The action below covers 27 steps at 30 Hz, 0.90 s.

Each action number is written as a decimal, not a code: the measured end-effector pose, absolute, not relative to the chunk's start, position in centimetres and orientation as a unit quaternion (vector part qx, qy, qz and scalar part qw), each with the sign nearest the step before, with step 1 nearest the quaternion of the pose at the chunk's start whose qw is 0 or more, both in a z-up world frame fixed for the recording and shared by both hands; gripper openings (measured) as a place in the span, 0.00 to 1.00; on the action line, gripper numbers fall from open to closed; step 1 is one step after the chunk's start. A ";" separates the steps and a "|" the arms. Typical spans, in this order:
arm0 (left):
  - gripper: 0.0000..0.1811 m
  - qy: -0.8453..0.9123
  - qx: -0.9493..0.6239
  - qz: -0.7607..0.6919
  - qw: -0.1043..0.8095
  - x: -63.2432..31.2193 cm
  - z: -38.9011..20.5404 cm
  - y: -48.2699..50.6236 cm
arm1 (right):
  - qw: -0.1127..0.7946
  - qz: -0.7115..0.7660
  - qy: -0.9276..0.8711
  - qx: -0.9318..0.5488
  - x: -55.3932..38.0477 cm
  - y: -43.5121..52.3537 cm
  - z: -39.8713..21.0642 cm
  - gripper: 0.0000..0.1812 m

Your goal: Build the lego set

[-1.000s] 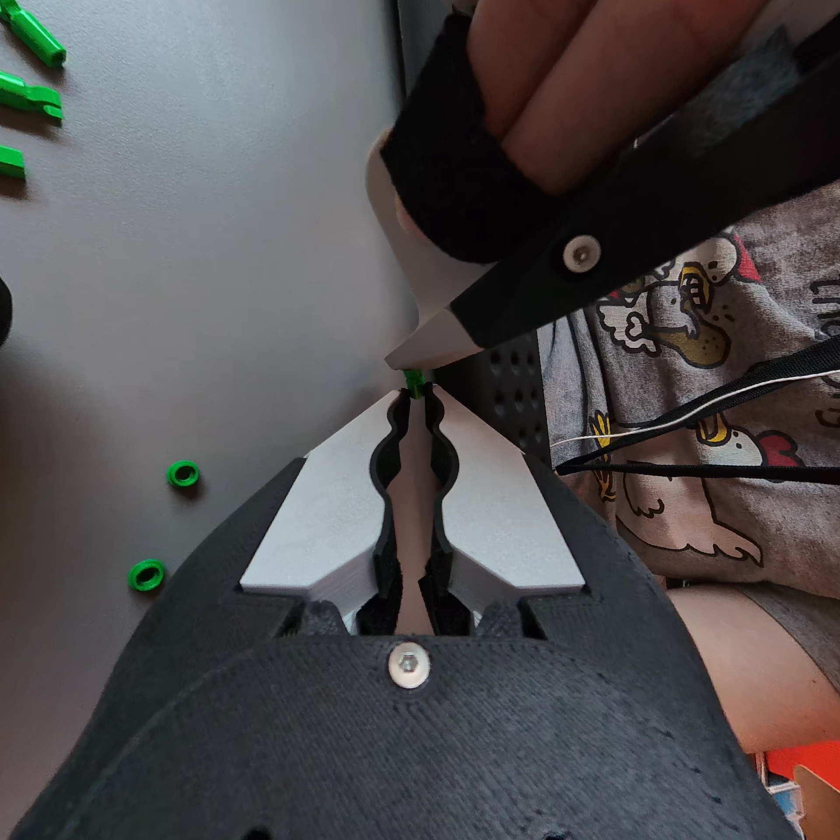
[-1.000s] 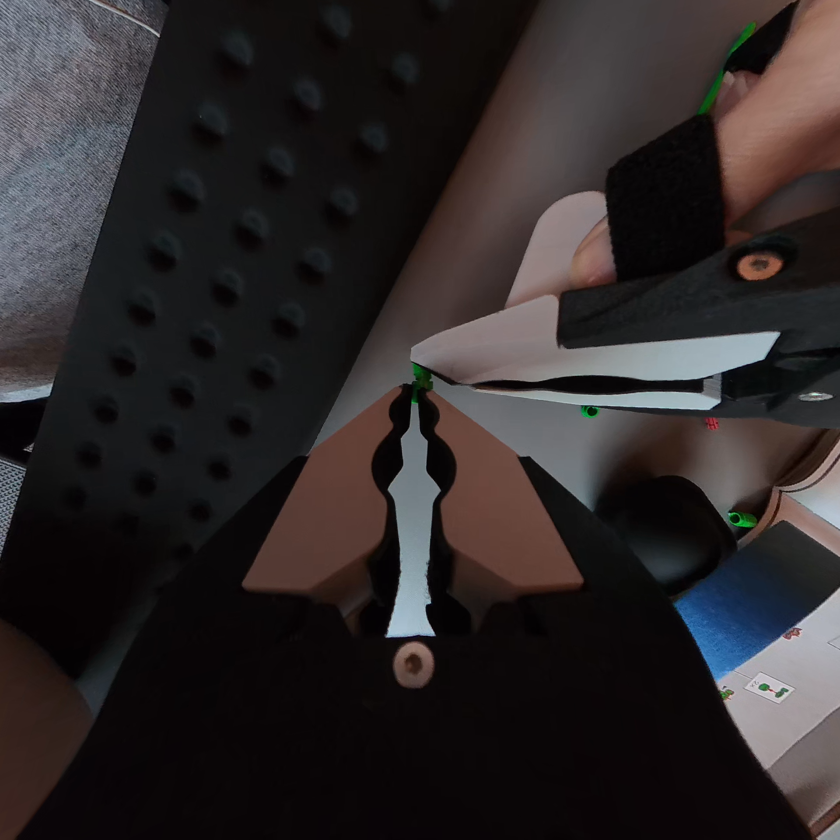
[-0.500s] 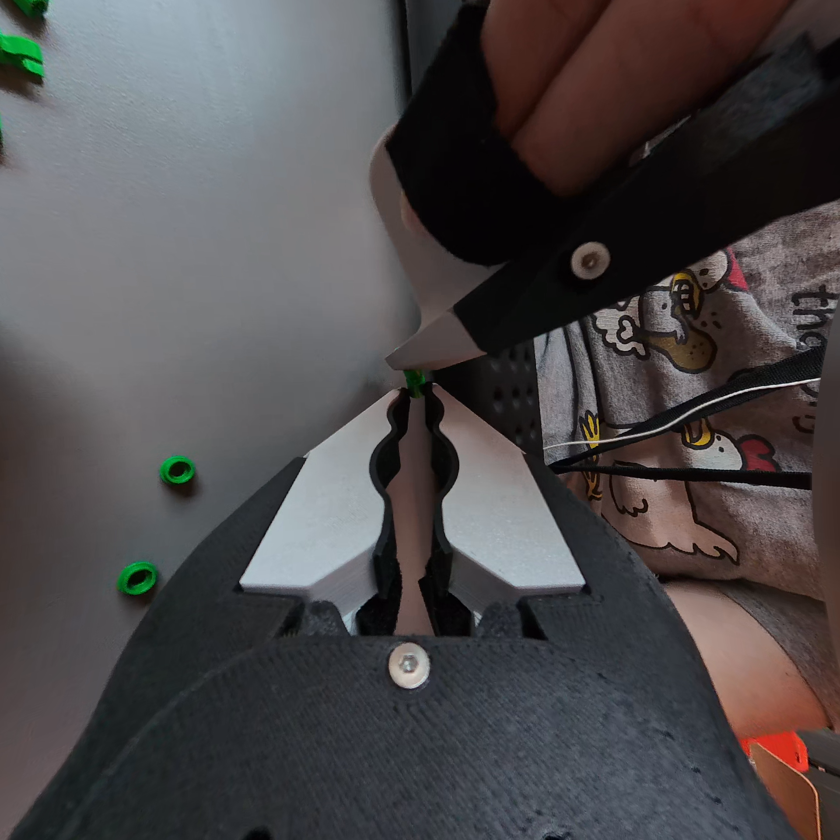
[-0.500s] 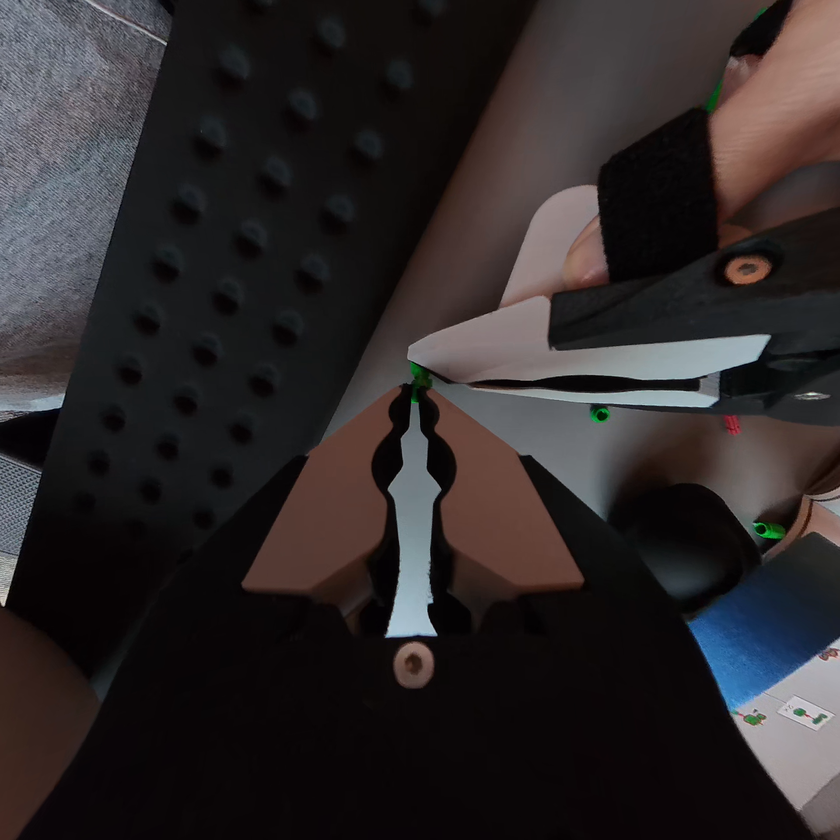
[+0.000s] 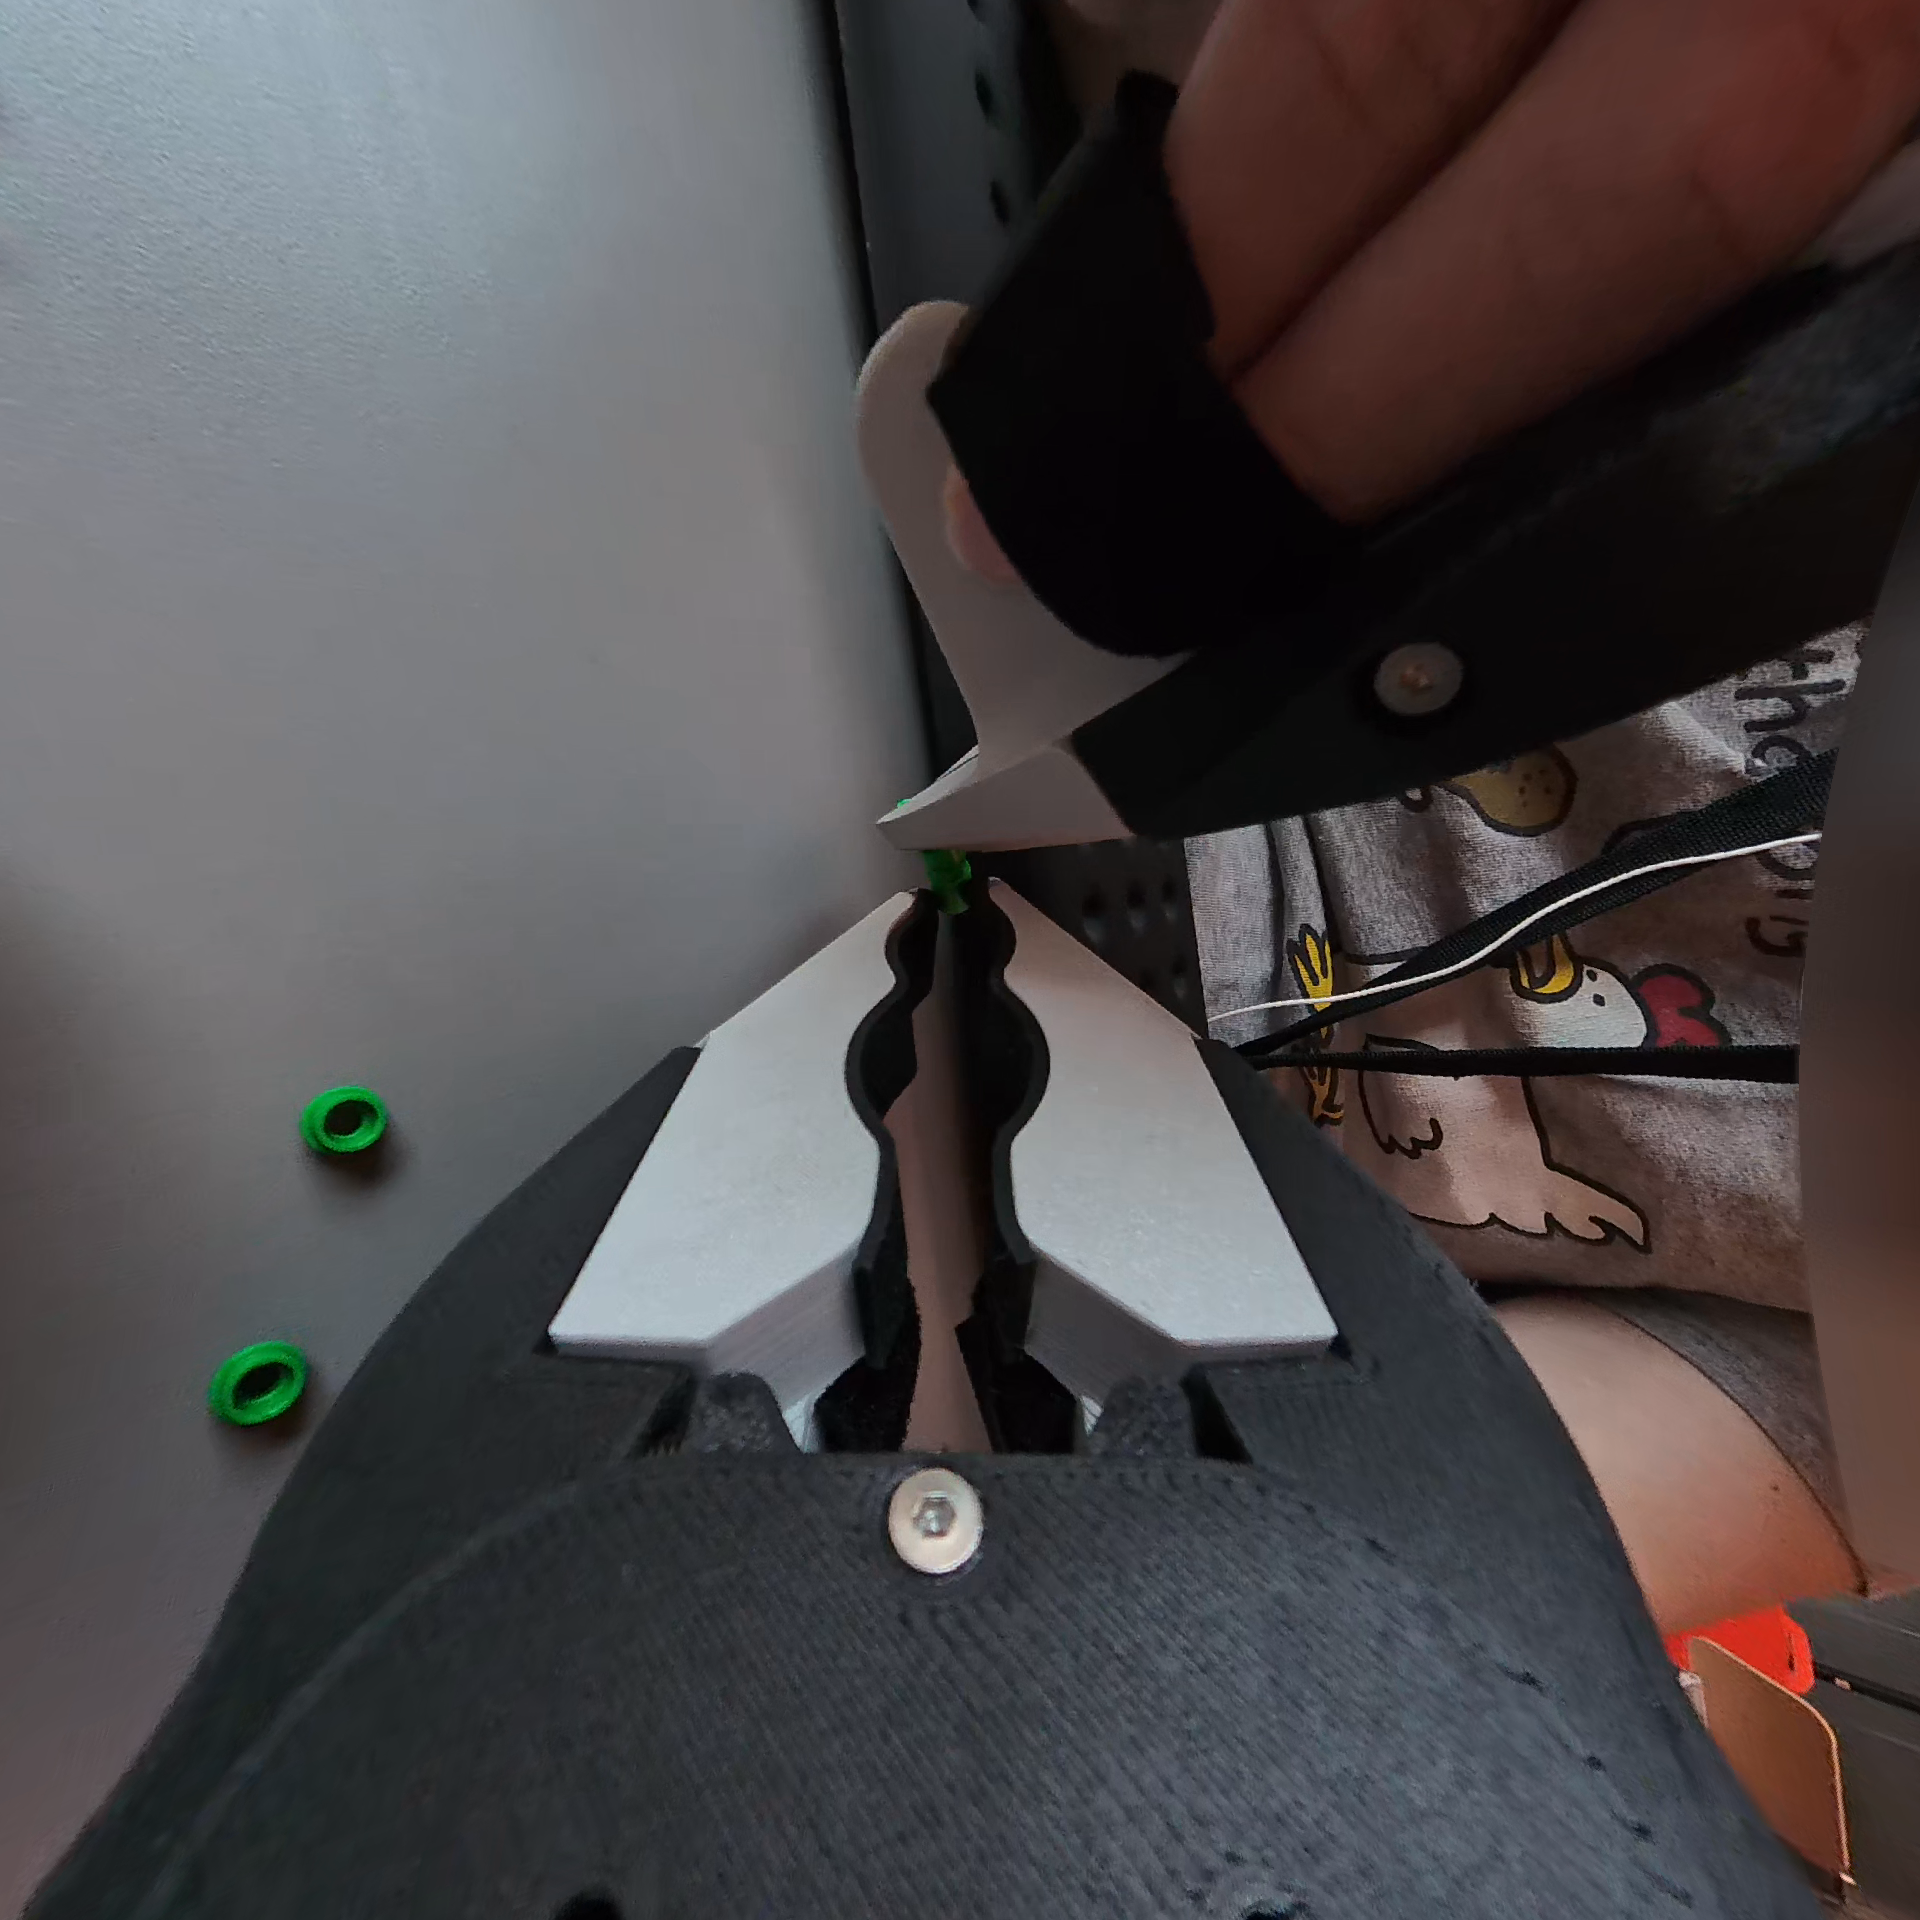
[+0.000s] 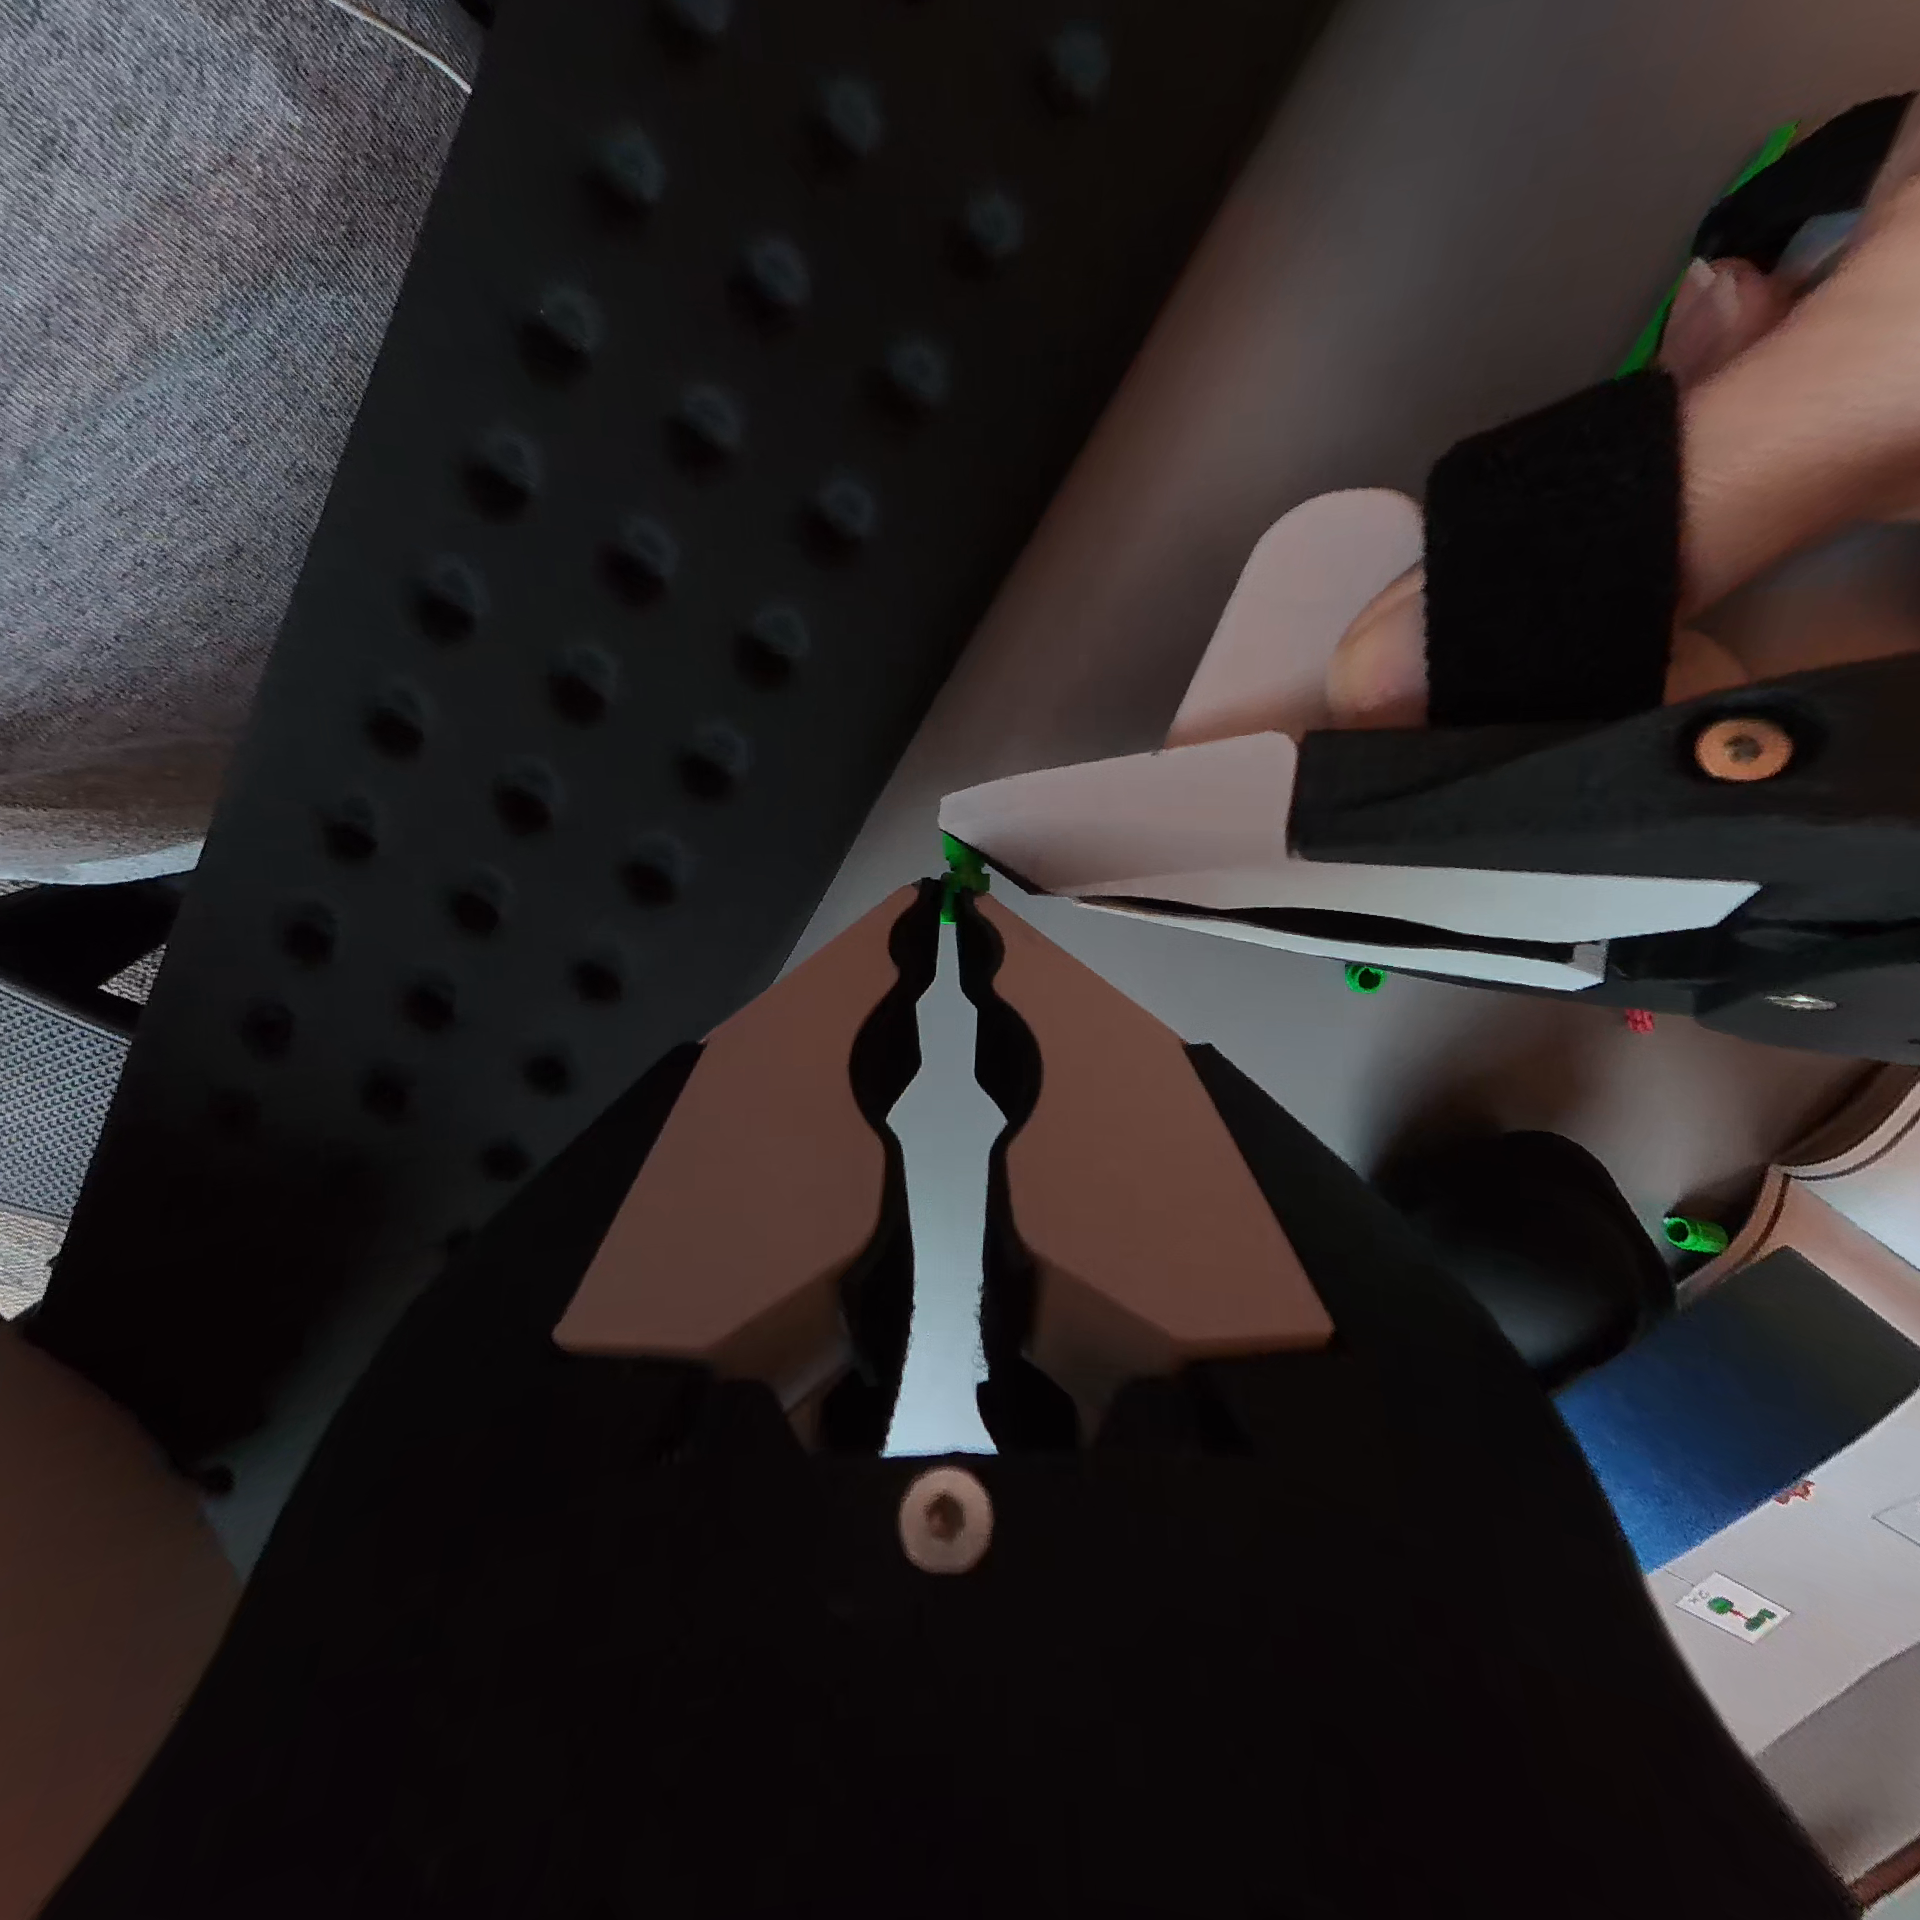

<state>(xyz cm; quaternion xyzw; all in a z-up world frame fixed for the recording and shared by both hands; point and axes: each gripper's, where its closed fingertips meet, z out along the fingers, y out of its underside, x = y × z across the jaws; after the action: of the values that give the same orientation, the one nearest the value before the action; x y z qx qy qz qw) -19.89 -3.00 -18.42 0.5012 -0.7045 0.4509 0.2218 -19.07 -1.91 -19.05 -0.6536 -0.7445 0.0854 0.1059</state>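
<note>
My left gripper (image 5: 951, 896) is shut on a small green lego piece (image 5: 945, 871) at its tips. My right gripper (image 6: 943, 896) is shut on a small green lego piece (image 6: 958, 878) too. The two grippers meet tip to tip above the grey table edge, so the green pieces touch or join between them; which, I cannot tell. In the left wrist view the right gripper (image 5: 914, 816) comes in from the upper right, held by a strapped hand (image 5: 1455, 208). In the right wrist view the left gripper (image 6: 961, 821) comes in from the right.
Two green lego rings (image 5: 343, 1120) (image 5: 258, 1381) lie on the grey table (image 5: 416, 520) at the left. A black perforated panel (image 6: 623, 623) runs along the table edge. More green bits (image 6: 1363, 977) (image 6: 1694, 1233), a red bit (image 6: 1640, 1021), a black round object (image 6: 1538, 1247) and instruction sheets (image 6: 1766, 1579) lie at the right.
Both grippers stay shut tip to tip on the green pieces. The pair has shifted slightly, so the table and the green parts slide in view; the green sticks at the upper left have left the left wrist view.
</note>
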 end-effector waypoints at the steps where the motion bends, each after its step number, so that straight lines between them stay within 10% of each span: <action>1: 0.02 -0.705 0.502 0.450 0.221 -19.9 -18.4 -3.0 | 0.105 0.085 -0.745 -0.653 -19.0 -1.9 -19.1 0.01; 27: 0.02 -0.715 0.494 0.447 0.213 -19.8 -18.6 -2.9 | 0.099 0.095 -0.766 -0.628 -19.0 -1.9 -19.1 0.00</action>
<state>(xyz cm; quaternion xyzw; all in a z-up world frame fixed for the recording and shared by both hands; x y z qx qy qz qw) -19.84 -2.85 -18.55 0.4935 -0.7154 0.4467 0.2125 -19.05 -1.89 -19.14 -0.6280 -0.7660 0.0946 0.0992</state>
